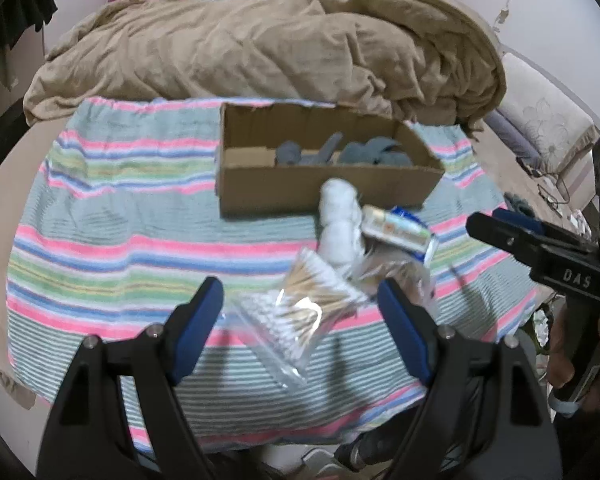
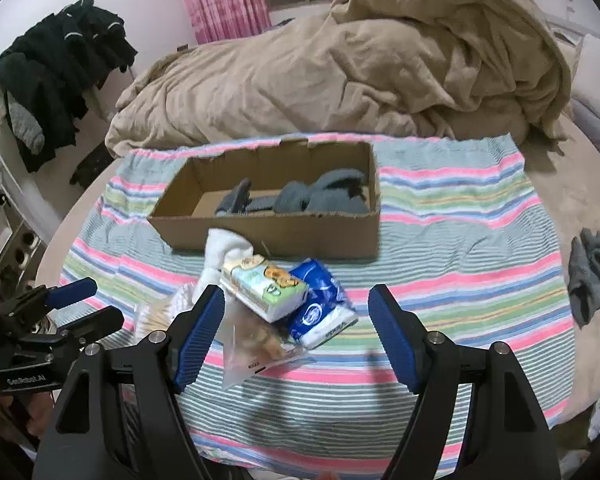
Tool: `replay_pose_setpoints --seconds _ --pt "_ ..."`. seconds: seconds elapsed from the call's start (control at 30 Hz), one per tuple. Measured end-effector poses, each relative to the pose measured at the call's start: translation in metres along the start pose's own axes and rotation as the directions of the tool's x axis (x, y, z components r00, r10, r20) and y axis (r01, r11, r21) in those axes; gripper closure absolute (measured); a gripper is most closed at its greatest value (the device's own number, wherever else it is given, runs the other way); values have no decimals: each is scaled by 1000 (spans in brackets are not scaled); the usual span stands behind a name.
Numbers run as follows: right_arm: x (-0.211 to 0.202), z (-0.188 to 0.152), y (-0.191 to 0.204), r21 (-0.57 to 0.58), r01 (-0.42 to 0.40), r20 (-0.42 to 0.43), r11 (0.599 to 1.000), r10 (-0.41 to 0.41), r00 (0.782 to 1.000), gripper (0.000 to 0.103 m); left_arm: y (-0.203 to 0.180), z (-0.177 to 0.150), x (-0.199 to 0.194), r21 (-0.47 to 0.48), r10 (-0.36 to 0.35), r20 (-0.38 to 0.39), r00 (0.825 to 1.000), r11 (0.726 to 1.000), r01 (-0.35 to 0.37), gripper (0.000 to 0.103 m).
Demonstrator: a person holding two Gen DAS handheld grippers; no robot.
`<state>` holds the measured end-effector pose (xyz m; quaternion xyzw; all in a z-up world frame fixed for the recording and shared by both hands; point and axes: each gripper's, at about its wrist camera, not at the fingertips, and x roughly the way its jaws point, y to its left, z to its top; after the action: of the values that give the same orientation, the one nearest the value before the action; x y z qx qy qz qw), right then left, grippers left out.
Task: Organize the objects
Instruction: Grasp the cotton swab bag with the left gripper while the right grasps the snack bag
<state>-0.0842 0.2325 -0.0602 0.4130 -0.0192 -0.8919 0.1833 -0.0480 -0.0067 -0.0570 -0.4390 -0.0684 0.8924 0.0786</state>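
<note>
The far inside of the cardboard box (image 2: 272,236) is partly hidden by its near wall; grey knitted socks (image 2: 324,198) lie bunched toward its right end, their exact count unclear. The box sits on a striped towel (image 1: 100,240) of ribbed cloth spread over the bed, with a rumpled tan blanket (image 1: 260,52) heaped behind.

In front of the box lies a loose pile. At its left is a clear crinkled bag of cotton swabs (image 1: 300,304) with wooden stems, then a soft white rolled sock (image 1: 340,220), a small printed carton (image 2: 266,290) whose lettering is blurred, and a glossy blue packet (image 2: 320,304). A second clear bag (image 2: 252,344) under the carton holds something brownish that is hard to make out.

The left gripper (image 1: 300,320) hovers over the swab bag, jaws spread wide and holding nothing. The right gripper (image 2: 296,332) is angled down over the carton and packet, jaws likewise wide apart and empty.
</note>
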Motion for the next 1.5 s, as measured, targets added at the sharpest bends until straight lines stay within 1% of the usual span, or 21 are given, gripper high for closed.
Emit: replay_pose_setpoints --seconds 0.27,0.33,0.4,0.47,0.63,0.77,0.9,0.97,1.03,1.1,1.17,1.27,1.5 --pt "24 -12 12 -36 -33 -64 999 31 997 26 6 -12 20 19 20 -46 999 1000 -19 22" --pt "29 -14 14 -41 -42 -78 998 38 996 26 4 -14 23 46 26 -42 999 999 -24 22" --pt "36 -17 17 -48 -52 -95 997 47 994 26 0 -16 30 93 34 -33 999 995 -30 22" --pt "43 -20 19 -52 -66 -118 996 60 991 26 -3 -19 39 134 51 -51 997 990 -44 22" --pt "60 -27 20 -52 -77 -160 996 68 985 26 -9 -22 52 211 62 -49 997 976 -50 22" --pt "72 -32 18 -38 -92 -194 995 83 977 26 -5 -24 67 211 54 -68 996 977 -38 22" --pt "77 -33 19 -35 -113 -190 993 105 976 26 0 -25 70 186 32 -56 998 982 -21 24" --pt "79 -34 20 -36 -116 -187 993 107 977 26 0 -25 69 183 35 -50 998 983 -25 30" --pt "79 -34 21 -35 -119 -181 992 111 977 32 1 -25 66 177 36 -43 998 984 -28 35" --pt "79 -34 25 -45 -134 -186 990 123 975 48 2 -25 63 171 33 -42 999 985 -26 39" --pt "78 -36 31 -78 -118 -187 990 101 977 52 2 -26 60 162 32 -40 999 986 -25 42" --pt "75 -38 34 -90 -121 -191 989 102 976 55 3 -28 53 148 26 -35 999 989 -21 44" --pt "58 -38 39 -103 -125 -172 987 106 979 55 3 -31 35 125 15 -10 1000 992 -13 47"
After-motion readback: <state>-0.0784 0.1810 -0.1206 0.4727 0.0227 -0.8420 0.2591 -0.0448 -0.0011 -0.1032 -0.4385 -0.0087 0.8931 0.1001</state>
